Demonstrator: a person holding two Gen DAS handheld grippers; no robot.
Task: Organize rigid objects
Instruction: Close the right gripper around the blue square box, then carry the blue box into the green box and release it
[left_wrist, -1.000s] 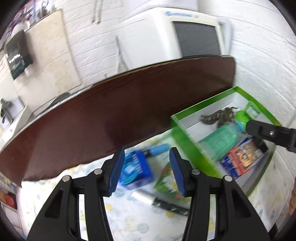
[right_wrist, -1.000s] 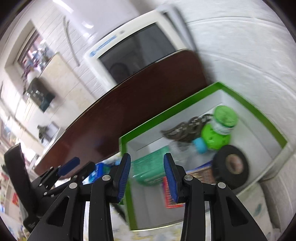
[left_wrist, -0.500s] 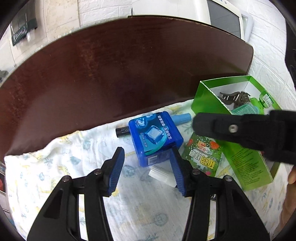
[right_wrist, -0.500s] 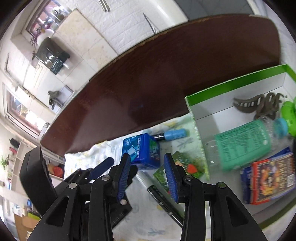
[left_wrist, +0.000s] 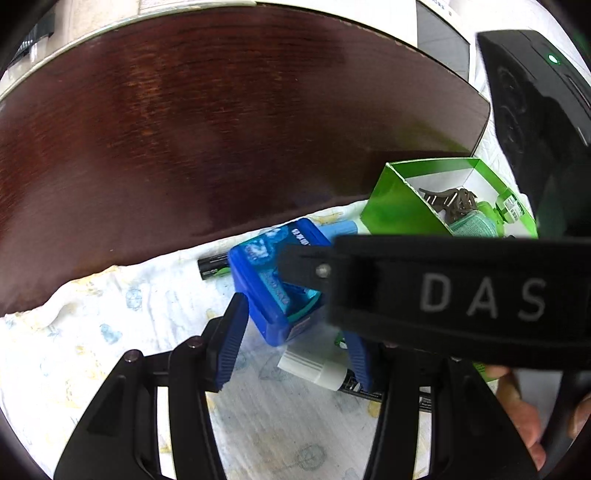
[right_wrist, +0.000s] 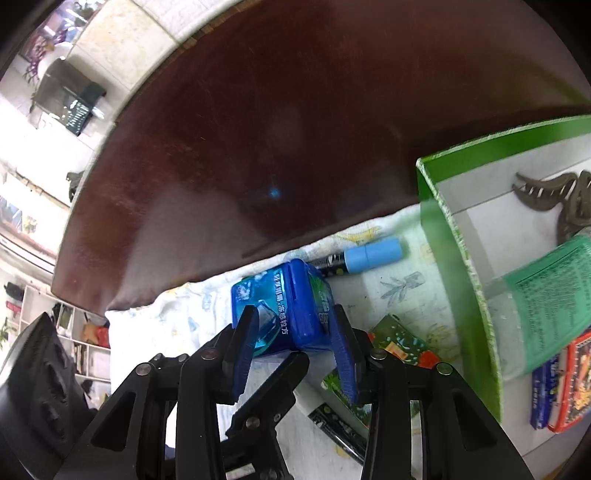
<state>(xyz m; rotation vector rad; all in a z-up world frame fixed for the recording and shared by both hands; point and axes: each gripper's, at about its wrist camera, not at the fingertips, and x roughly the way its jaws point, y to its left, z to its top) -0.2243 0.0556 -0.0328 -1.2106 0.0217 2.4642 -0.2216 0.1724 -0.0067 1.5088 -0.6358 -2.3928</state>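
Right wrist view: the right gripper (right_wrist: 295, 341) has swung away from the green box (right_wrist: 458, 280) and come down over the blue case (right_wrist: 280, 306), its jaws having just opened wider; the blue pads now stand either side of the case, close to its walls, but no squeeze is visible, so it reads as framed rather than gripped. From the left wrist view, the left gripper (left_wrist: 295, 345) has also dropped toward the same spot and holds its jaws apart with nothing clamped, the near corner of the case and the white cap of a marker (left_wrist: 314, 371) lying between them. The right tool's black body crosses that view just above. The case stands on the patterned cloth (right_wrist: 399, 291), beside a blue-capped pen (right_wrist: 373, 254) and a green packet (right_wrist: 399, 343), just outside the box, which already holds a bottle (right_wrist: 546, 291), a hair claw (right_wrist: 554, 199) and a card pack (right_wrist: 569, 384). Judging by the approach, the case looks next in line for the box; both tools crowding one object risks a knock.
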